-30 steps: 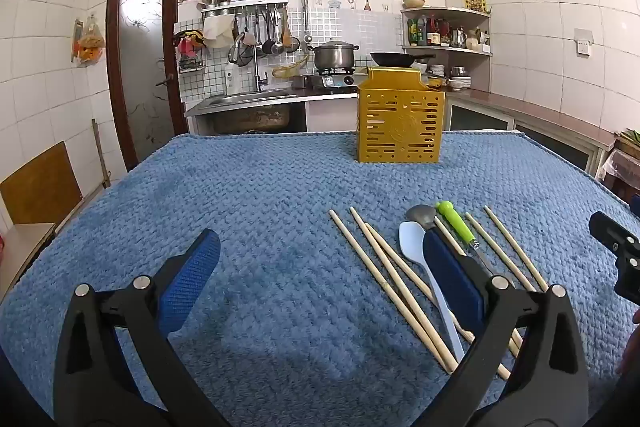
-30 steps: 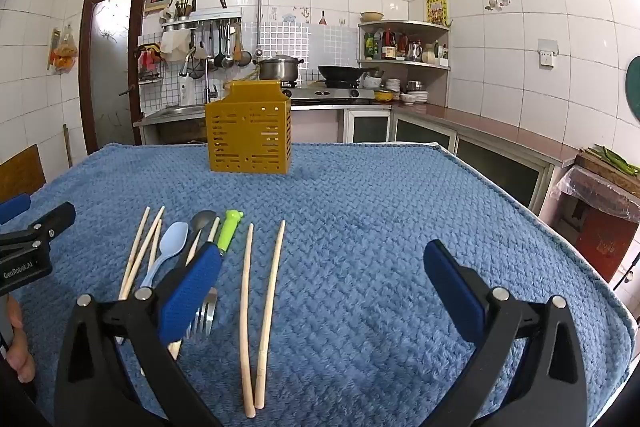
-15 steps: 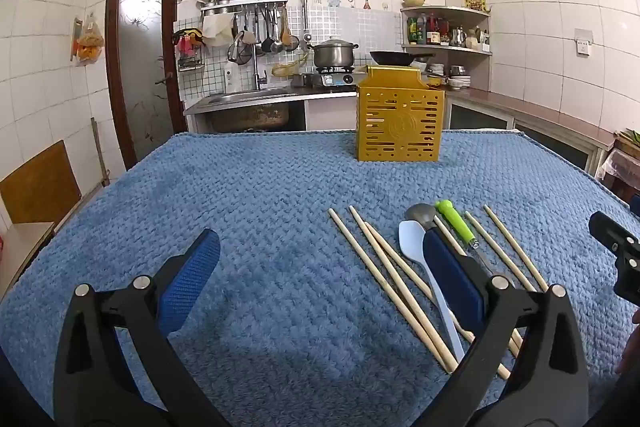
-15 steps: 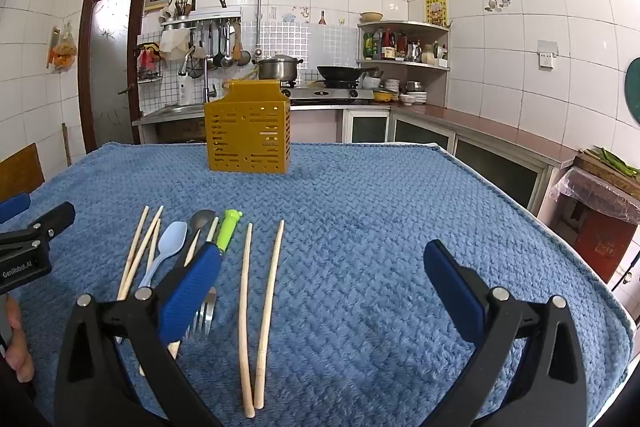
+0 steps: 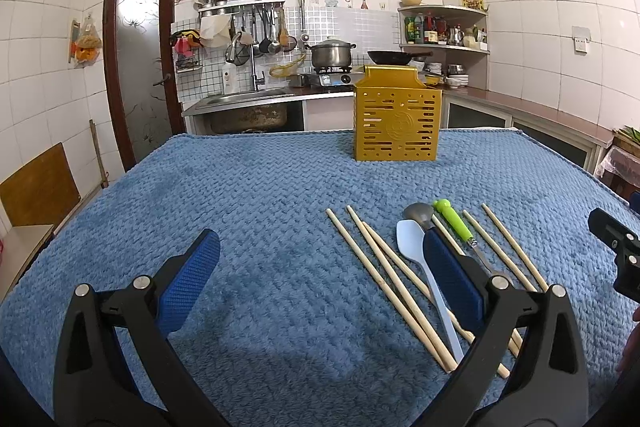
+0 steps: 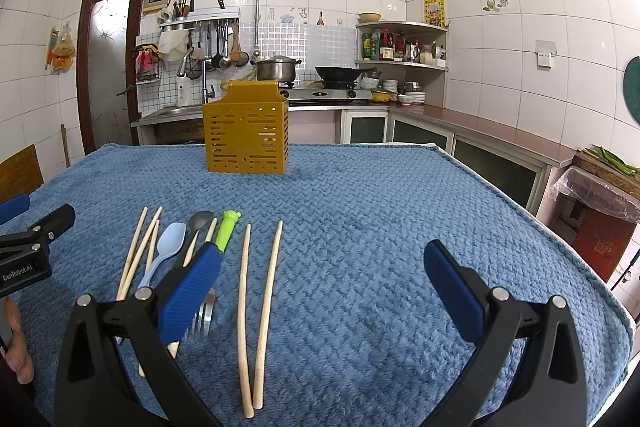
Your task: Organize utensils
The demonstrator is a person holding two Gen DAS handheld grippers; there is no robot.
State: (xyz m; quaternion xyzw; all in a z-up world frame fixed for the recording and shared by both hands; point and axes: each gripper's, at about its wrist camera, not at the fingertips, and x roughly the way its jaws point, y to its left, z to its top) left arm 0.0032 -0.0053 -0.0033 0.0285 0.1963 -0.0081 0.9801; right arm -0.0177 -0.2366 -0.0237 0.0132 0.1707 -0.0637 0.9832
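A yellow slotted utensil holder (image 5: 396,119) (image 6: 246,131) stands upright at the far side of the blue cloth. Nearer lie several wooden chopsticks (image 5: 384,279) (image 6: 270,303), a pale blue spoon (image 5: 420,267) (image 6: 170,247), a grey metal spoon (image 5: 418,213) (image 6: 200,219) and a green-handled fork (image 5: 454,221) (image 6: 226,231). My left gripper (image 5: 320,275) hovers open over bare cloth, its right finger above the spoons. My right gripper (image 6: 320,287) is open too, its left finger over the fork, the pair of chopsticks between the fingers.
The blue textured cloth (image 5: 240,195) covers the whole table. The table's right edge (image 6: 560,239) drops off beside a plastic-covered crate (image 6: 600,187). A wooden board (image 5: 36,187) leans at the left. Sink, stove and shelves line the back wall.
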